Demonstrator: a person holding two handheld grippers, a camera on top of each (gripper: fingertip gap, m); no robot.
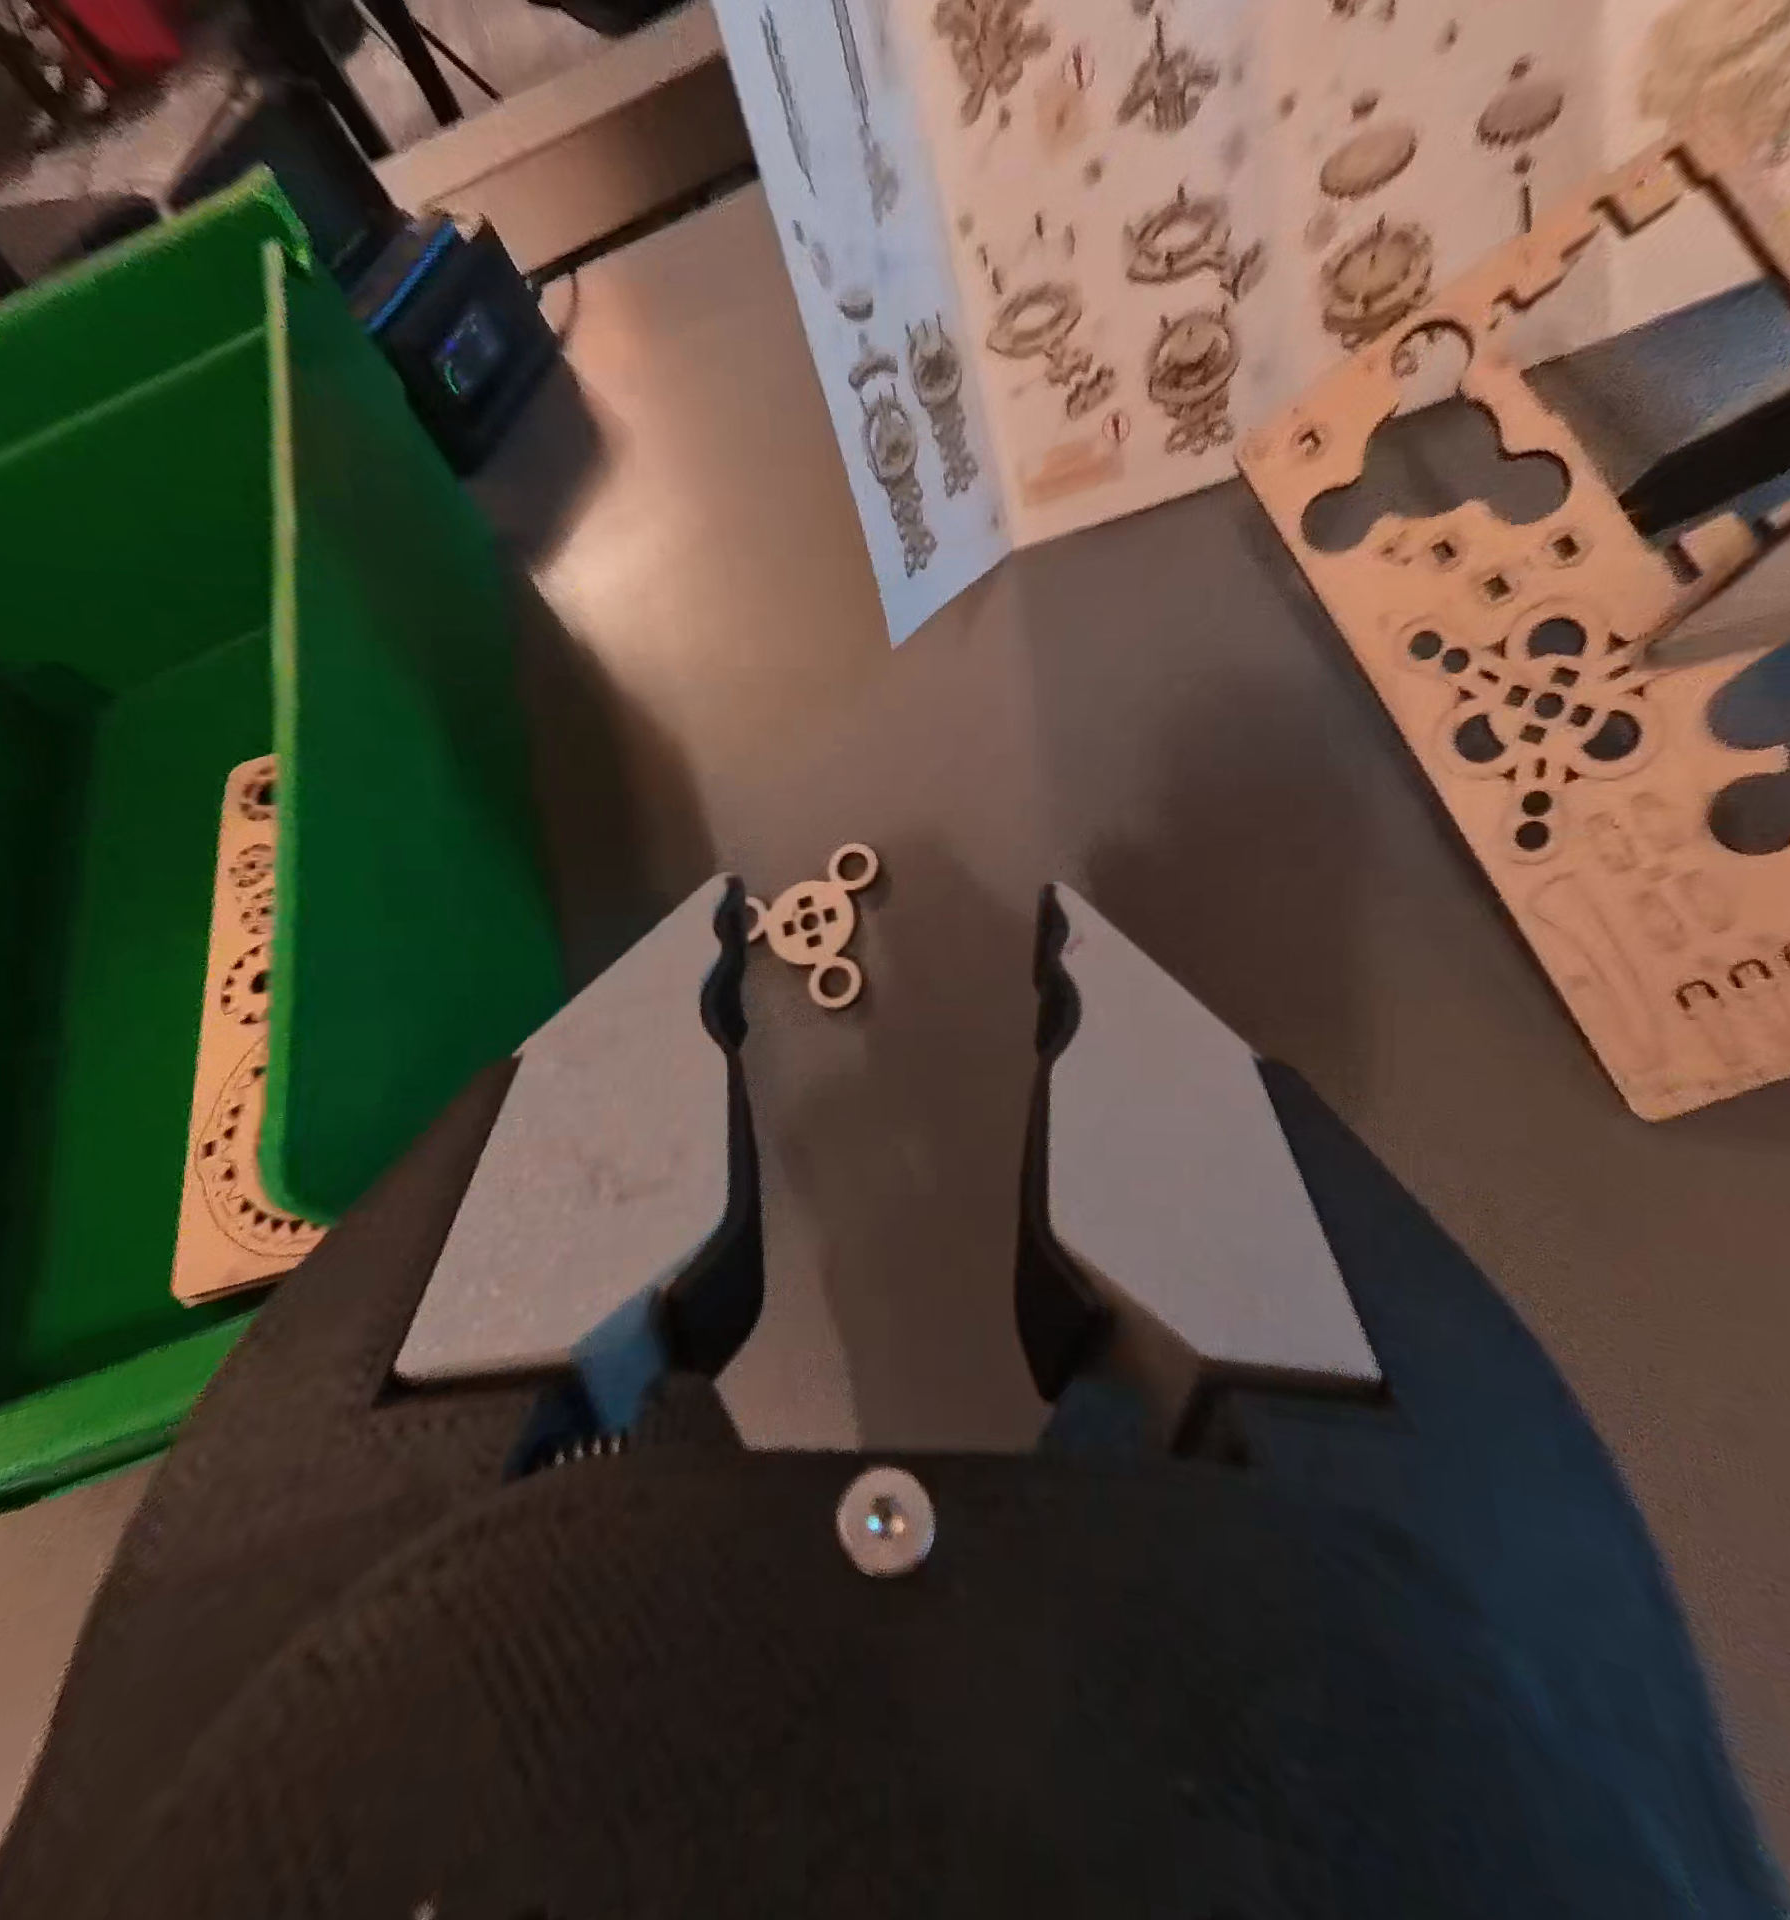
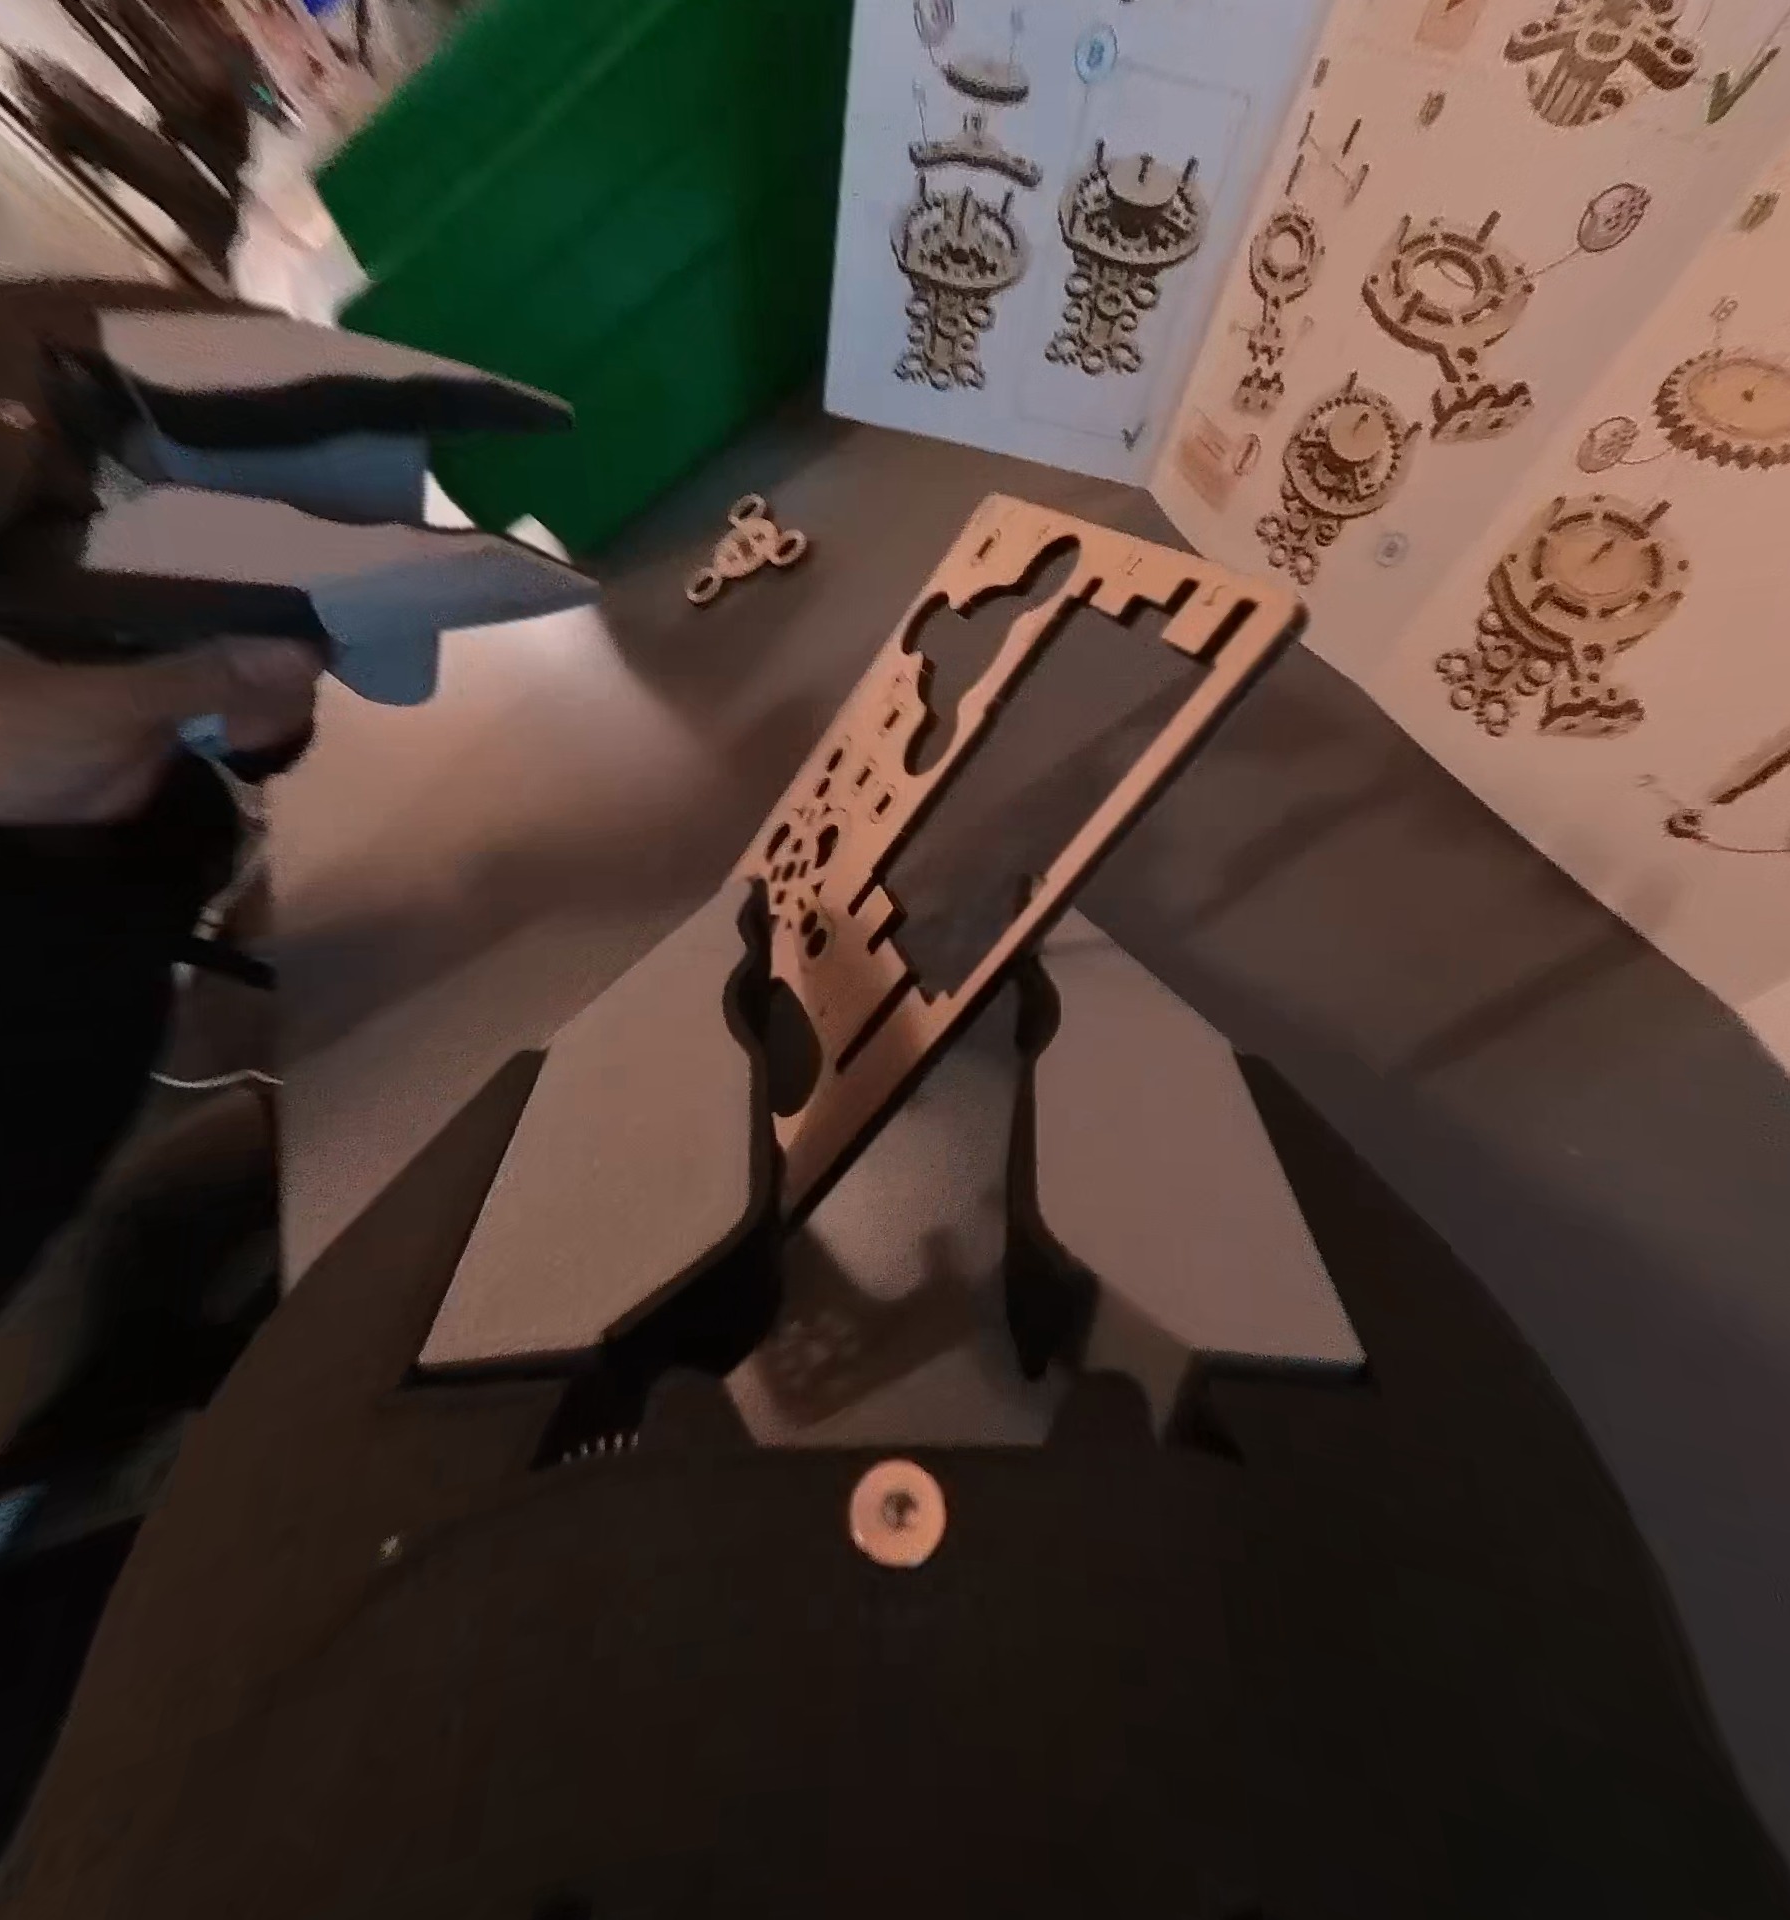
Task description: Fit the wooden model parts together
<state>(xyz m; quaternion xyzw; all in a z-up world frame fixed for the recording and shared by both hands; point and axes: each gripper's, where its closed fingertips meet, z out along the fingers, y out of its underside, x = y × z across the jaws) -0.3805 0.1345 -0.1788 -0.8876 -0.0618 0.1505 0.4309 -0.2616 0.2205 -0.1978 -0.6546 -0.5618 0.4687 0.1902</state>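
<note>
A small wooden part with three rings (image 1: 813, 925) lies flat on the grey table, just right of my left fingertip (image 1: 727, 935). My left gripper (image 1: 891, 899) is open and empty above it. The part also shows in the right wrist view (image 2: 745, 561), with the left gripper (image 2: 579, 499) open near it. My right gripper (image 2: 891, 894) is shut on a flat wooden sheet with many cut-outs (image 2: 842, 990) and holds it tilted, far end raised. The sheet shows at the right of the left wrist view (image 1: 1431, 914).
A green box (image 1: 382, 727) stands at the left with another wooden sheet (image 1: 236, 1039) inside. A folded paper instruction sheet (image 1: 1078, 260) stands upright at the back. A small black device (image 1: 465, 343) sits behind the box. A person's hand (image 2: 91, 727) holds the left gripper. From my left tips it is roughly 30 centimetres to the small black device (image 1: 465, 343); from my right, 35 centimetres.
</note>
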